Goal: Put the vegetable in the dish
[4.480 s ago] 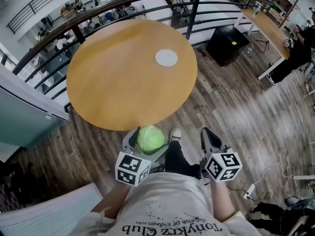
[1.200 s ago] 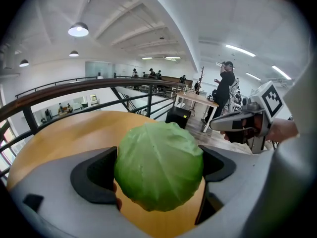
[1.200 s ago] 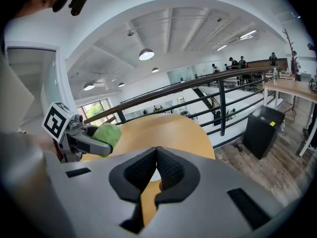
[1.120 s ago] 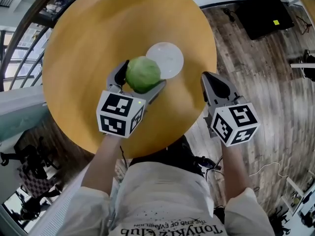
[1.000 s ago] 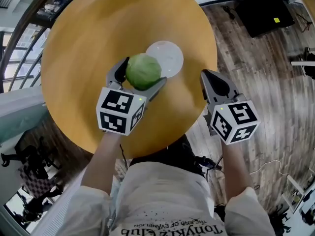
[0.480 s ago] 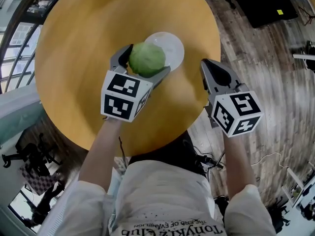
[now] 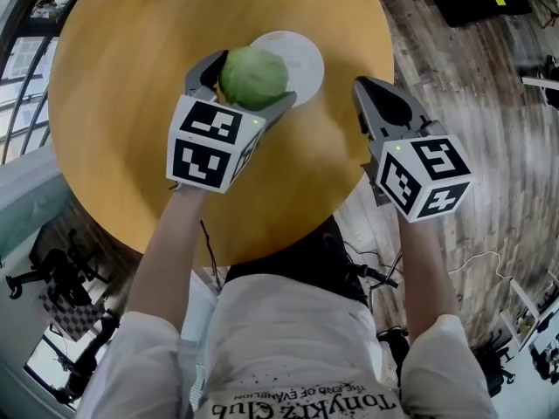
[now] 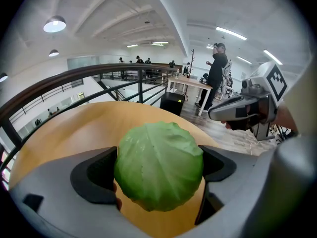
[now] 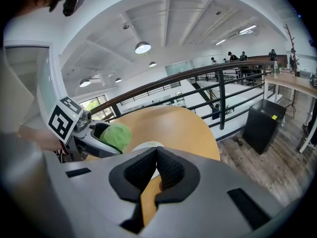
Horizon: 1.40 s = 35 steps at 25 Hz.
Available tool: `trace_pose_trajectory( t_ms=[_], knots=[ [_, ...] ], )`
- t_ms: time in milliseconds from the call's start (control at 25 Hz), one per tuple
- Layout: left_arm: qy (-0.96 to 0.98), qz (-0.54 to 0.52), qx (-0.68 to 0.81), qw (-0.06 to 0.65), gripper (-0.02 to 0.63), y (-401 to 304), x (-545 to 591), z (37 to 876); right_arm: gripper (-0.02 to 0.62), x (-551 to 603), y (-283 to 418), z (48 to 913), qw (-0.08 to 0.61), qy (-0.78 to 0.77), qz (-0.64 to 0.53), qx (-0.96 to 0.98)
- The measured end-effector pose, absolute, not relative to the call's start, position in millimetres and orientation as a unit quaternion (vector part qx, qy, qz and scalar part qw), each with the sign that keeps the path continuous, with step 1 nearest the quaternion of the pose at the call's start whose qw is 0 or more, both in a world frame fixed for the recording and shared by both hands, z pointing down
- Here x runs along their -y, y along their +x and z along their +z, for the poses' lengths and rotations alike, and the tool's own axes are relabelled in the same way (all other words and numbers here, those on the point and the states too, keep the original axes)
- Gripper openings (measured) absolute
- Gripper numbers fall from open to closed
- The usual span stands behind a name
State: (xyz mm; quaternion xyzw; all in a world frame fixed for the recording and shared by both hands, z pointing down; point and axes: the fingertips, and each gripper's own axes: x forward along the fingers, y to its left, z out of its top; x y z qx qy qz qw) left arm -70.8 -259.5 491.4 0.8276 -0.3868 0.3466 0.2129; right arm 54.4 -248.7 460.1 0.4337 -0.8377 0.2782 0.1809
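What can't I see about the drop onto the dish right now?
Head view: the cabbage in the left hand-held gripper covers part of the dish; its height above the dish cannot be told.
Left gripper view: no dish shows; the cabbage fills the space between the jaws.
Right gripper view: the right hand-held gripper, shut, hides all but a sliver of the dish.

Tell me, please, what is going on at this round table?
A person holds a gripper in each hand. The left claw is shut on a green cabbage, held above the wooden table at the left edge of the white dish; it is not yet set in it. The right claw is shut and empty, off to the right by the table's edge.
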Motion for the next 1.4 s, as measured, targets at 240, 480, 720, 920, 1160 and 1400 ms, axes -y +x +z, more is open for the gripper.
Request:
trace_pose_trajectory(
  t_ms=[240, 480, 720, 920, 1160, 1400],
  knots=[
    [0.827, 0.358, 0.378, 0.213, 0.497, -66.7, 266.7, 505.3, 0.025, 249.8, 56.3, 471.3, 0.184, 0.433, 0.285, 0.835],
    [0.824, 0.387, 0.358, 0.208, 0.497, -62.7, 271.7, 524.9, 0.025, 249.0, 53.5, 480.4, 0.184, 0.436, 0.295, 0.83],
    [0.821, 0.441, 0.317, 0.176, 0.497, -55.6, 273.2, 553.1, 0.025, 252.8, 59.9, 490.3, 0.184, 0.442, 0.302, 0.824],
    [0.82, 0.451, 0.302, 0.179, 0.497, -49.5, 274.9, 563.7, 0.025, 251.8, 63.4, 498.5, 0.187, 0.443, 0.308, 0.821],
    [0.817, 0.469, 0.285, 0.176, 0.497, -42.2, 277.6, 574.1, 0.025, 252.6, 65.4, 505.4, 0.187, 0.445, 0.316, 0.817],
    [0.812, 0.485, 0.274, 0.174, 0.497, -41.7, 278.1, 585.0, 0.025, 252.8, 65.5, 508.6, 0.19, 0.446, 0.315, 0.816]
  ],
)
